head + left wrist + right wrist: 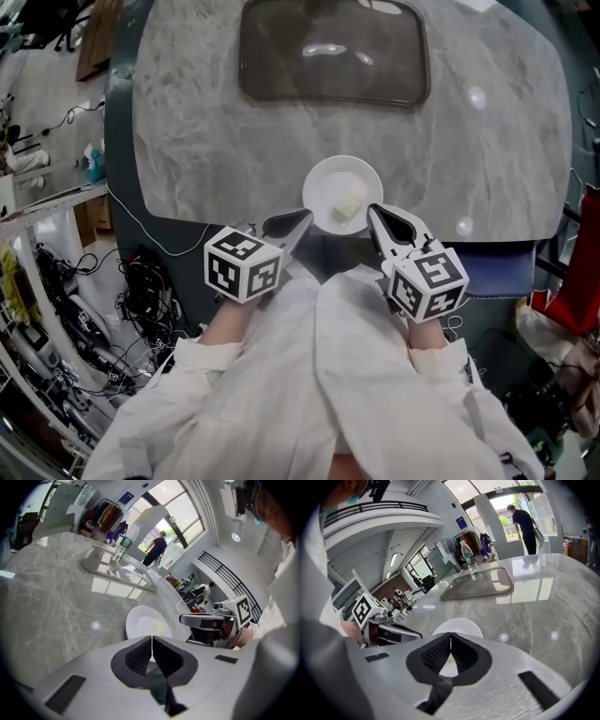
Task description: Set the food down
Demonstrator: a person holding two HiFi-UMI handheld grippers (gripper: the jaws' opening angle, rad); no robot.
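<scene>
**Plate** (323, 183): white, round, the reference piece. It sits on the grey marble counter (206, 141), whose near edge runs just on the person's side of it.

**Food** (348, 204): one small pale yellow piece, lying on the plate toward its near right part. Nothing touches it. Judged set down, so the task looks done or nearly so.

**Left gripper** (302, 218): just beside the plate's near left rim, tip pointing at it. Jaws pressed together, with nothing between them.

**Right gripper** (375, 212): at the plate's near right rim, close to the food. Jaws pressed together and empty. The two grippers flank the plate evenly, which reads as a resting pose and not a reach, since neither holds anything.

**Tray** (333, 52): dark, rectangular, with rounded corners, beyond the plate and well apart from it. It plays no visible part here.

**Bottle** (466, 554): clear, upright, beyond the tray as seen from the plate.
</scene>
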